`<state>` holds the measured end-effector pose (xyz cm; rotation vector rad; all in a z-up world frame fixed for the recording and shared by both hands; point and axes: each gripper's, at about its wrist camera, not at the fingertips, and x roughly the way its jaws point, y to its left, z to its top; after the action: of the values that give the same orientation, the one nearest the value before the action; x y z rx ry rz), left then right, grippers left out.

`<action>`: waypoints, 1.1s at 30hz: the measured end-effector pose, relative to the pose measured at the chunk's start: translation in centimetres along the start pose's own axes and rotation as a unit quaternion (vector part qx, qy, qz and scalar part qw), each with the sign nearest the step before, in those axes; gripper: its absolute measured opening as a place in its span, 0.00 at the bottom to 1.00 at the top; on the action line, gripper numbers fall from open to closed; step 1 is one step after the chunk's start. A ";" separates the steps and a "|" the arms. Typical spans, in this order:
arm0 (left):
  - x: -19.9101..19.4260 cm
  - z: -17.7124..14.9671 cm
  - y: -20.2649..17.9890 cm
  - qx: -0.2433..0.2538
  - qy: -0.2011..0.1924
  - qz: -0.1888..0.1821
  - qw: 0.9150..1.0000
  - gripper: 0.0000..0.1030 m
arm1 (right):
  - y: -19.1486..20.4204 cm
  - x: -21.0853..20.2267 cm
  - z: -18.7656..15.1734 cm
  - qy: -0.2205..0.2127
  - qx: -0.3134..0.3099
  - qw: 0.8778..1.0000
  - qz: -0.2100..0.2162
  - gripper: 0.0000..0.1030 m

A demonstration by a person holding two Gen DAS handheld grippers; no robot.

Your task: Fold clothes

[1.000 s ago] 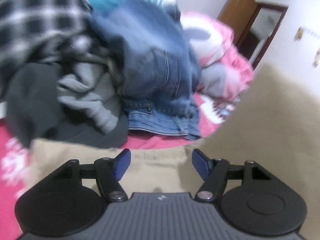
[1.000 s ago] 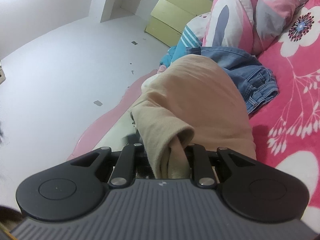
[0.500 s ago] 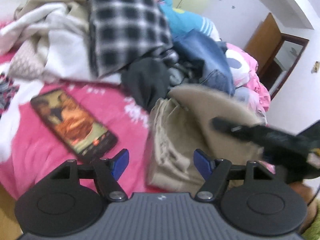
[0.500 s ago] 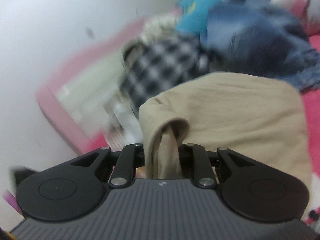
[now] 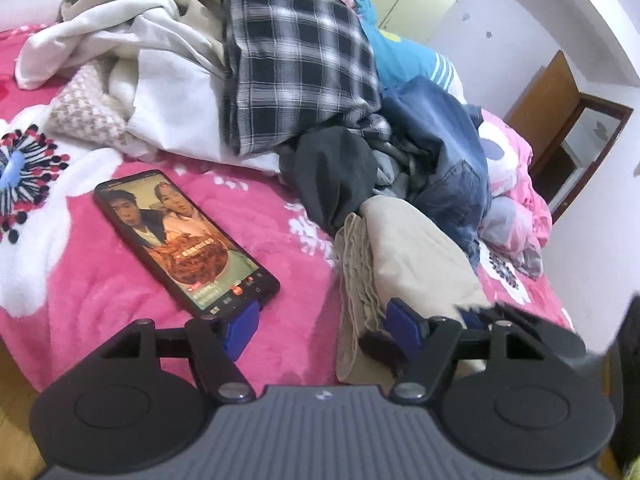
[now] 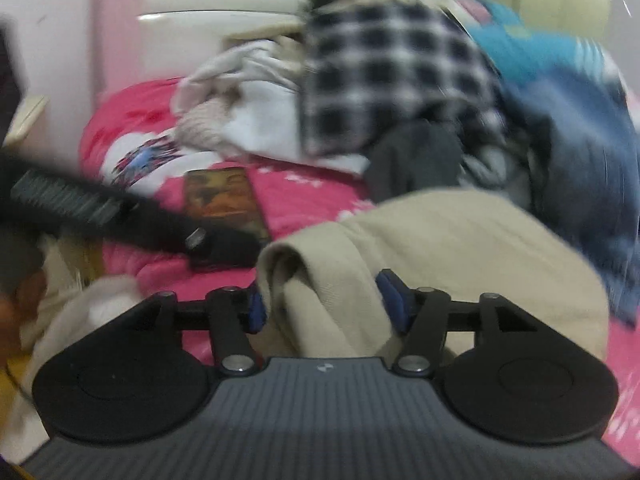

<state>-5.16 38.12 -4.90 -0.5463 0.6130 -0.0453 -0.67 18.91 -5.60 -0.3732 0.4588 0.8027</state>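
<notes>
A folded beige garment [image 5: 404,256] lies on the pink floral bedspread [image 5: 100,280] at the right, in front of a heap of clothes. It also shows in the right wrist view [image 6: 460,248]. My left gripper [image 5: 322,330] is open and empty, just in front of the garment's near left edge. My right gripper [image 6: 324,304] has its jaws apart, with a fold of the beige garment lying between them. The right gripper's black body shows at the garment's right in the left wrist view [image 5: 532,332].
A lit phone [image 5: 184,240] lies on the bedspread left of the garment. Behind stands a heap: a plaid shirt [image 5: 296,64], white clothes [image 5: 160,92], a dark grey garment [image 5: 340,176], jeans [image 5: 444,152]. A wooden door [image 5: 556,120] is at far right.
Both grippers swung left and down to the bed. The beige garment came down onto the bedspread, and my right gripper's jaws opened around it. The phone came into view.
</notes>
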 end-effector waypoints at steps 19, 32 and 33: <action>5.0 0.4 -3.1 -0.015 0.079 -0.088 0.993 0.32 | -5.2 -11.1 -7.8 0.000 -0.034 0.995 -0.096 0.44; 4.7 -2.3 -2.7 0.017 0.068 -0.079 0.994 0.15 | -4.6 -12.1 -9.1 0.028 -0.102 0.992 -0.074 0.01; 5.2 -2.8 -2.1 0.011 0.070 -0.080 0.994 0.15 | -4.7 -11.1 -10.3 0.041 -0.089 0.993 -0.064 0.01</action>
<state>-2.15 33.97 -8.53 -0.5729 0.7044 -0.2434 -6.41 4.25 -7.74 -0.5982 0.4362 0.7076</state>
